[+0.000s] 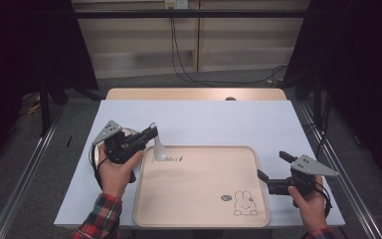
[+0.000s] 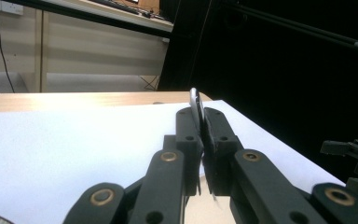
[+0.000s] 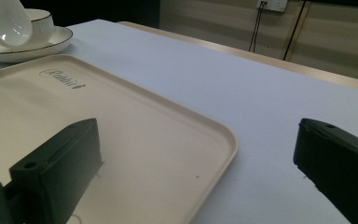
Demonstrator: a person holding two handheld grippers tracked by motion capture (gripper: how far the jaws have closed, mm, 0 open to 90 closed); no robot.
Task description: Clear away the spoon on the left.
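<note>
Spoon (image 1: pixel 158 148) handle clamped between left tool (image 1: pixel 151 132) jaws, bowl downward.

Overhead plus claw-mounted views, tray (image 1: pixel 201 186) shared

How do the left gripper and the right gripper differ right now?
The left gripper is shut on a white spoon at the tray's far left corner; the right gripper, beside the tray's right edge, is open and holds nothing. Both are black, hand-held, with grey plates on top.
</note>
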